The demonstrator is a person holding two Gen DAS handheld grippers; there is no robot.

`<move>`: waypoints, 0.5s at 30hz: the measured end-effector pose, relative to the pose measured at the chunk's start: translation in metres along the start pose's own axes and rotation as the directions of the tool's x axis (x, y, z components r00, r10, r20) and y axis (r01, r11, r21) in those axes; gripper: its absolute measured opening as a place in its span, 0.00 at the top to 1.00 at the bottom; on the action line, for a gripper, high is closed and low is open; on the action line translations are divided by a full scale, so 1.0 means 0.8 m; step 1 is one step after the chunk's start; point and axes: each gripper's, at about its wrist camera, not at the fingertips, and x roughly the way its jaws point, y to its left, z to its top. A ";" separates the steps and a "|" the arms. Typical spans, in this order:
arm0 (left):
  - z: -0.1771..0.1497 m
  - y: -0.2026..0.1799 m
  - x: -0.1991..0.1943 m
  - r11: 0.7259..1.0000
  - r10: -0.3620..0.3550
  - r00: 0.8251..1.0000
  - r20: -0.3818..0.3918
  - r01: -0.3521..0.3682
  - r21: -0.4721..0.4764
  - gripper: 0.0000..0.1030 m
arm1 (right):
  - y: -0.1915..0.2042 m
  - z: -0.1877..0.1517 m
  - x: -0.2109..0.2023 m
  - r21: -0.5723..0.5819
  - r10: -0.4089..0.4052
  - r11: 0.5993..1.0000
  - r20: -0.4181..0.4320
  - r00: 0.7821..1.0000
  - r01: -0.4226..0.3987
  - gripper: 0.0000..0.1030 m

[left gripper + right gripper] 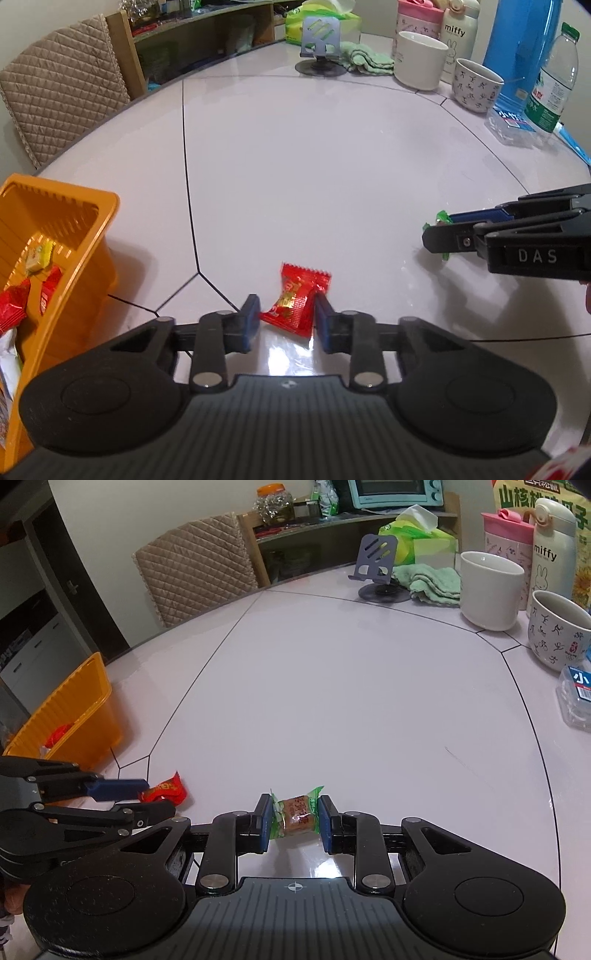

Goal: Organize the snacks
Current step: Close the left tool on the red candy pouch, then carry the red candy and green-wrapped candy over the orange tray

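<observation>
A red-wrapped snack and a green-wrapped snack are seen lying well apart; more snacks are held in an orange basket.
</observation>
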 end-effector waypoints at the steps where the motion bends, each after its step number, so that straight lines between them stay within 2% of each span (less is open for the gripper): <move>1: -0.001 0.000 0.000 1.000 0.001 1.000 -0.001 -0.001 -0.008 0.73 | 0.000 -0.001 0.000 0.001 0.001 1.000 -0.001 1.000 -0.001 0.74; 15: -0.008 0.013 -0.018 0.990 -0.033 0.999 0.002 0.033 -0.138 0.75 | 0.003 0.002 -0.003 -0.013 0.025 1.000 0.005 1.000 -0.025 0.74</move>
